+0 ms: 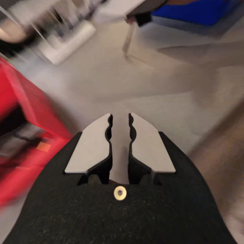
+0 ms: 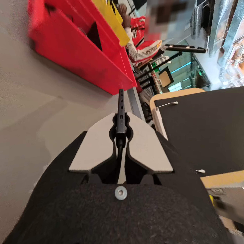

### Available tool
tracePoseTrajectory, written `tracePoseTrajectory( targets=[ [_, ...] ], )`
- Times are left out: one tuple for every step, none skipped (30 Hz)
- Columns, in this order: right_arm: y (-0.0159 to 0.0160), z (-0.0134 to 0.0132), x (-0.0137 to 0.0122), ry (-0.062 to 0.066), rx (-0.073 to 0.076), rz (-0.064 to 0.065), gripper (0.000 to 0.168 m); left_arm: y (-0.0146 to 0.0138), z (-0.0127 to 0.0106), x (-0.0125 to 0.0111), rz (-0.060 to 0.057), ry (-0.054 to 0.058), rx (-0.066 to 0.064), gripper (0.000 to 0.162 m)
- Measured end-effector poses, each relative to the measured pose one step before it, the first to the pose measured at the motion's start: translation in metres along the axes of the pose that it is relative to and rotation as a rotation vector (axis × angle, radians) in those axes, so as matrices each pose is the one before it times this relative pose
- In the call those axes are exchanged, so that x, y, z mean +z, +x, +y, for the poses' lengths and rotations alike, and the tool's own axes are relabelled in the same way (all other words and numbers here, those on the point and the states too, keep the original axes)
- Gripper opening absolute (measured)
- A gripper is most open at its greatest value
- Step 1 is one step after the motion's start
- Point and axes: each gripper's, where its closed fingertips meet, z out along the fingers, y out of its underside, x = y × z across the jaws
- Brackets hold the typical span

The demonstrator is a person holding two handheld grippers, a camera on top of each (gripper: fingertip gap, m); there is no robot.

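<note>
- On the pale table [image 2: 26, 105], the red bin [image 2: 74, 52] serves as the landmark for all positions below.
- Right claw [image 2: 120, 118]: clamped on a slim black hub [image 2: 121, 112], a flat bar with a row of small ports along its visible edge. The bar is held edge-up between the grey fingers [image 2: 142, 145], and its far tip points at the near lower corner of the red bin, close to it; contact cannot be confirmed.
- A black cable [image 2: 119, 149] leaves the hub's rear end and runs back between the fingers toward the claw body.
- Left claw [image 1: 120, 116]: jaws parted by a narrow gap, nothing between them. It hangs above bare table, with the red bin [image 1: 26, 118] to its left and close by.
- Left view is heavily smeared. A white block-shaped item [image 1: 68, 44] and a thin wire-like object [image 1: 129, 39] lie on the table beyond the red bin; neither can be identified.
- A yellow bin [image 2: 113, 22] sits against the far side of the red bin. A black-faced board with a light wooden edge [image 2: 198, 132] stands to the right of it.
- Handling judgement: the grip sits on the hub's rear half, near the cable. Holding pressure steady and keeping the cable slack would guard against the bar pivoting or slipping.
- Markings: no brand or label is legible on the hub, the bins or either claw. Print on red-and-white packaging [image 2: 143, 48] behind the red bin is too blurred to read.
</note>
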Motion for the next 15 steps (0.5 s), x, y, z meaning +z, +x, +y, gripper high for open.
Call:
tracePoseTrajectory(
  targets=[
    [-0.00306, 0.00805, 0.01015, -0.0257, -0.0432, 0.0163, 0.010, 0.02184, 0.01164, -0.00220, 0.1515, -0.0328, -0.1879, 0.023],
    [-0.00591, 0.00701, 0.00975, -0.0119, -0.0343, 0.0099, 0.010, 0.01619, 0.00850, -0.00174, 0.1244, 0.0050, -0.1516, 0.026],
    [-0.00625, 0.00478, 0.00814, 0.0049, -0.0102, 0.0184, 0.010, 0.00909, 0.00626, -0.00227, 0.0773, 0.0248, -0.1088, 0.028],
    [-0.00620, 0.00292, 0.00563, 0.0199, 0.0088, 0.0284, 0.010, 0.00418, 0.00450, -0.00391, 0.0350, 0.0184, -0.0564, 0.031],
    [-0.00641, 0.00229, 0.00275, 0.0216, 0.0176, 0.0318, 0.010, 0.00144, 0.00218, -0.00565, 0.0036, 0.0093, -0.0031, 0.034],
    [-0.00739, 0.00134, -0.00006, 0.0218, 0.0052, 0.0245, 0.010, -0.00161, -0.00028, -0.00634, -0.0252, 0.0179, 0.0278, 0.034],
    [-0.00841, -0.00116, -0.00189, 0.0101, -0.0821, -0.0045, 0.010, -0.00404, -0.00078, -0.00594, -0.0370, 0.0262, 0.0303, 0.034],
    [0.00424, -0.00720, -0.00508, 0.0123, -0.0777, 0.0651, 0.010, -0.00429, 0.00058, -0.00451, -0.0279, 0.0186, 0.0217, 0.033],
    [-0.00124, -0.01027, -0.00500, 0.0510, -0.0072, 0.0009, 0.010, -0.00433, 0.00190, -0.00288, -0.0207, 0.0004, 0.0136, 0.033],
    [-0.00357, -0.00606, -0.00276, 0.0378, -0.0019, -0.0178, 0.010, -0.00598, 0.00200, -0.00197, -0.0291, -0.0106, 0.0079, 0.034],
    [0.00043, -0.00037, -0.00066, 0.0000, -0.0188, 0.0088, 0.010, -0.00716, 0.00121, -0.00186, -0.0360, -0.0074, 0.0072, 0.034],
    [-0.00012, -0.00048, 0.00046, 0.0034, 0.0091, -0.0048, 0.010, -0.00699, 0.00086, -0.00192, -0.0316, -0.0002, 0.0064, 0.034],
    [0.00052, -0.00161, 0.00027, 0.0126, 0.0205, -0.0047, 0.010, -0.00567, 0.00134, -0.00192, -0.0209, 0.0004, 0.0033, 0.034],
    [0.00353, -0.00065, -0.00035, 0.0041, 0.0088, 0.0158, 0.010, -0.00515, 0.00186, -0.00184, -0.0165, -0.0016, -0.0035, 0.034],
    [0.00112, -0.00024, -0.00042, 0.0064, 0.0172, -0.0014, 0.010, -0.00445, 0.00191, -0.00160, -0.0121, -0.0024, -0.0113, 0.034]
  ],
)
